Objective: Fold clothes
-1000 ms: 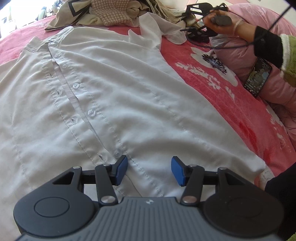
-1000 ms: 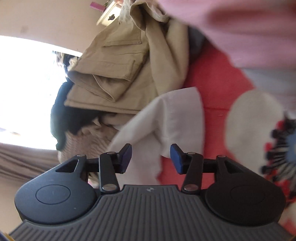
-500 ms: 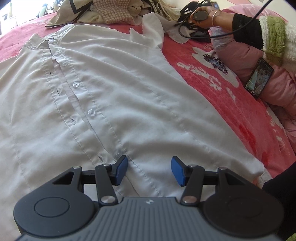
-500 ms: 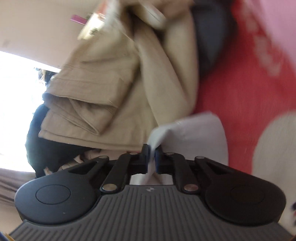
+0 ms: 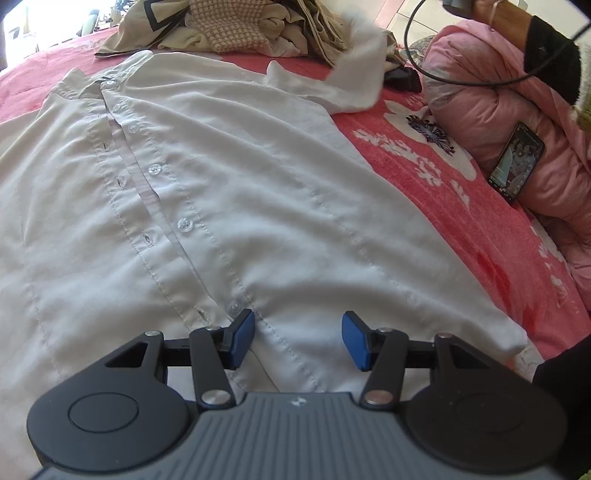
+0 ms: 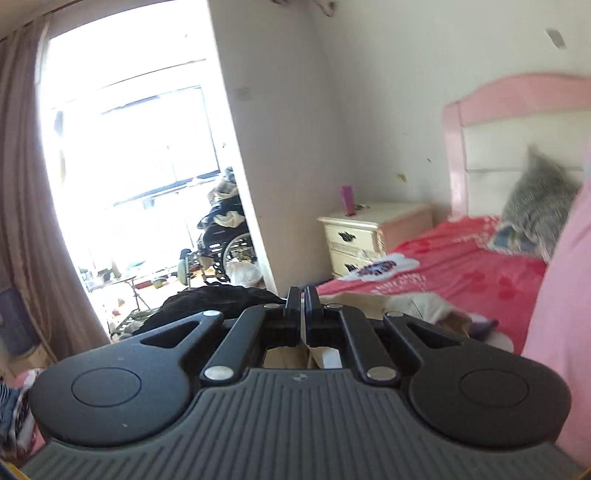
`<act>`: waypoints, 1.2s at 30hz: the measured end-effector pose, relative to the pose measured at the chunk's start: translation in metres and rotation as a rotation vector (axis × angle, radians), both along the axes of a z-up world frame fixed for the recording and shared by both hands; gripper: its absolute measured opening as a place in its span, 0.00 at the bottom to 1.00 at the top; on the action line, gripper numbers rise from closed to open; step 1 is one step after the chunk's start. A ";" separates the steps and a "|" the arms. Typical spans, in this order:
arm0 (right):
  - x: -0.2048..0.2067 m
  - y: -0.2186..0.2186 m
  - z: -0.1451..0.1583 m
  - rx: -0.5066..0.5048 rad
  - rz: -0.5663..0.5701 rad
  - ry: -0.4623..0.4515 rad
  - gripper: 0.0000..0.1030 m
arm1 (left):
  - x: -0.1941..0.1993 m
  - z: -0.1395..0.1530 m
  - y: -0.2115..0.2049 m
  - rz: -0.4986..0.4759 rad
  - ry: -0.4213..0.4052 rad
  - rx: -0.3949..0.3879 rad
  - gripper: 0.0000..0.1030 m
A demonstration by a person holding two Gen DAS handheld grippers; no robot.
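Note:
A white button-up shirt [image 5: 221, 184] lies spread front-up on the red floral bedspread [image 5: 461, 229]. My left gripper [image 5: 297, 339] hangs open just above the shirt's lower hem, and nothing sits between its blue pads. The shirt's right sleeve [image 5: 358, 74] is raised off the bed at the far right and looks blurred. In the right wrist view my right gripper [image 6: 303, 302] is shut and points almost level across the room. A strip of white sleeve cloth [image 6: 330, 357] shows under its fingers. A hand and dark sleeve [image 5: 546, 55] are at the top right corner.
A pile of beige and checked clothes [image 5: 240, 29] lies beyond the collar. A rolled pink duvet [image 5: 498, 110] with a phone [image 5: 515, 162] on it bounds the right side. The right wrist view shows a nightstand [image 6: 365, 236], a pink headboard [image 6: 517, 110] and a bright window.
My right gripper shut on the end of the white sleeve, then rose and rolled upright, lifting the sleeve off the bed. The left gripper stayed still and open.

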State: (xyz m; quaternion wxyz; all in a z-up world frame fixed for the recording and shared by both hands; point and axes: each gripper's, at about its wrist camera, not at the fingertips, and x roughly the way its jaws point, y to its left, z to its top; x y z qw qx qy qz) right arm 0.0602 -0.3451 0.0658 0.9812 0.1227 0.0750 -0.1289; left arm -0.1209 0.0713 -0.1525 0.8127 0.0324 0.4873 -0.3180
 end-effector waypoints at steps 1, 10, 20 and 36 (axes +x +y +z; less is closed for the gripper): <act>-0.003 0.010 0.006 -0.039 0.039 -0.008 0.01 | 0.000 0.000 0.001 0.002 0.001 -0.004 0.52; -0.012 0.036 0.012 -0.071 0.168 0.127 0.05 | -0.001 0.000 0.004 0.007 -0.001 -0.019 0.52; 0.079 -0.025 -0.100 0.130 0.052 0.668 0.46 | 0.001 0.000 0.004 0.003 0.009 -0.021 0.52; 0.140 -0.093 -0.174 0.331 -0.151 0.709 0.45 | 0.011 0.000 0.006 0.015 0.073 -0.037 0.52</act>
